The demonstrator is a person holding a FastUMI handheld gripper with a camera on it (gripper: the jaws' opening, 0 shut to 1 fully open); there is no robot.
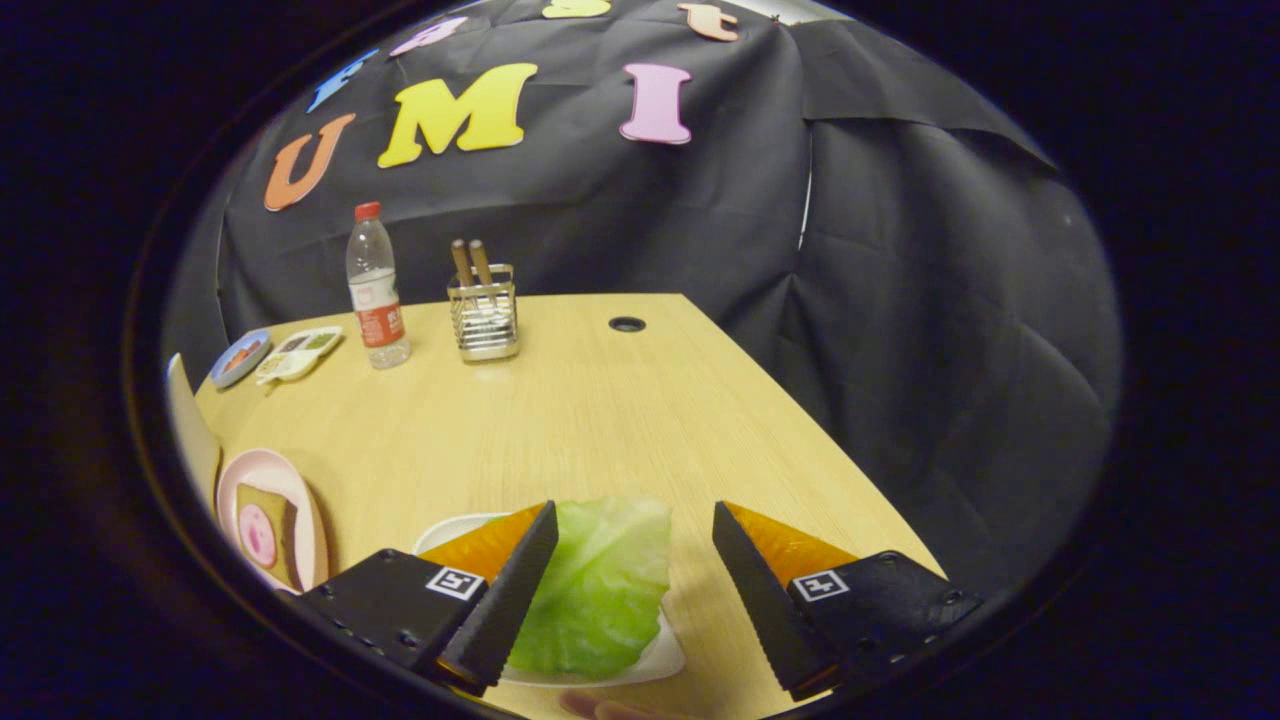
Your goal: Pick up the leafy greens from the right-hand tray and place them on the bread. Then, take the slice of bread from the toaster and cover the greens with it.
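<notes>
Gripper [635, 530] open; leafy greens [600, 590] partly hidden.

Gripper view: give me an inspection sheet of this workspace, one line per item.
Surface: light wooden table with a round cable hole near its far edge.
Job's things: leafy greens lying on a white tray; bread with a pink slice on a pink plate.
Clutter: water bottle, wire holder with two wooden handles, and two small dishes at the far side.
Grippers: gripper open, greens between its fingers, one finger over the leaf's edge, not pressing.
Cables: nothing seen.
Surroundings: black cloth wall behind the table.
</notes>
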